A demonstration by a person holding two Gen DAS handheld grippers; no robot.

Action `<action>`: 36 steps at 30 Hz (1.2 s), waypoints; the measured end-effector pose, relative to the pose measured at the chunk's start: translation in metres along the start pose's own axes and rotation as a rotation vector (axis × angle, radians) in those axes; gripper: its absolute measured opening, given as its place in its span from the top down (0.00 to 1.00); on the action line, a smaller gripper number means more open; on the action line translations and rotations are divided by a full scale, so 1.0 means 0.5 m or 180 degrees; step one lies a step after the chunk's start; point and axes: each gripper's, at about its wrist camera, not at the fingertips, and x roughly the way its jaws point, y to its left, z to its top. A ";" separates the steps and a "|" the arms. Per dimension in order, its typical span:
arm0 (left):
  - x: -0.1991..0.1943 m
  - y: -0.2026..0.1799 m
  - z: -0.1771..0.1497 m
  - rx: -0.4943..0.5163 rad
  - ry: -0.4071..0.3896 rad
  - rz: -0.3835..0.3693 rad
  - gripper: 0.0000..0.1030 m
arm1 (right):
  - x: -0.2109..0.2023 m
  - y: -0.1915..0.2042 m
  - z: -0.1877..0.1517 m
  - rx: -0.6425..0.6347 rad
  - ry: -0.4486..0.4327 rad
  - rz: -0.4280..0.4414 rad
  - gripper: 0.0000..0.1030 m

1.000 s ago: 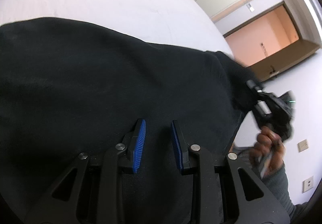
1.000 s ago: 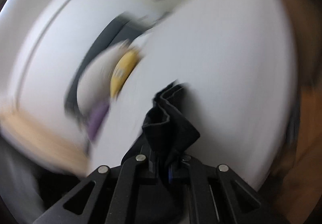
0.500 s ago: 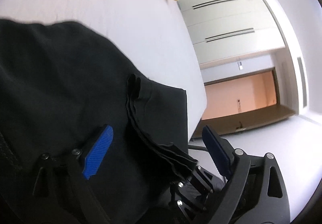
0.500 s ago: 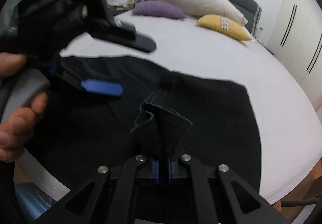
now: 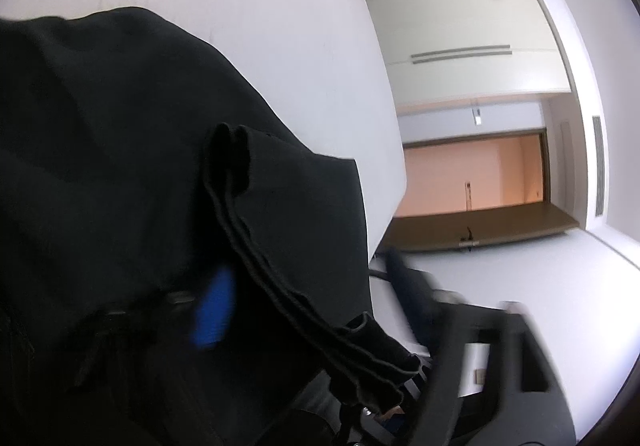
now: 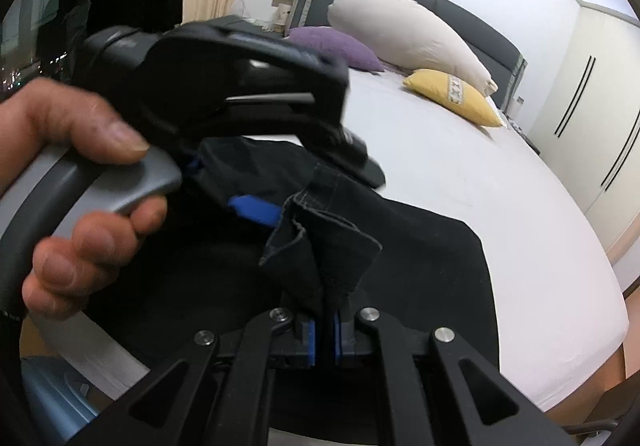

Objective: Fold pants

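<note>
Right wrist view: right gripper (image 6: 325, 338) fingers clench the limp, soft black pants (image 6: 420, 258) at their stacked hems; left gripper (image 6: 276, 185) fingers spread, approaching that layered edge.

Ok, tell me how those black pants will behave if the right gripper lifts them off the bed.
Probably floppy: the black pants bunch into soft folds above the right gripper, which is shut on them. Likely to drape and trail, since most of the cloth lies on the white bed. The stacked hem layers may slide apart.
</note>
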 end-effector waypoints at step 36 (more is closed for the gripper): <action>-0.093 0.066 -0.026 0.0594 0.0193 0.0804 0.93 | 0.018 0.200 -0.003 -0.1677 -0.0012 0.0174 0.92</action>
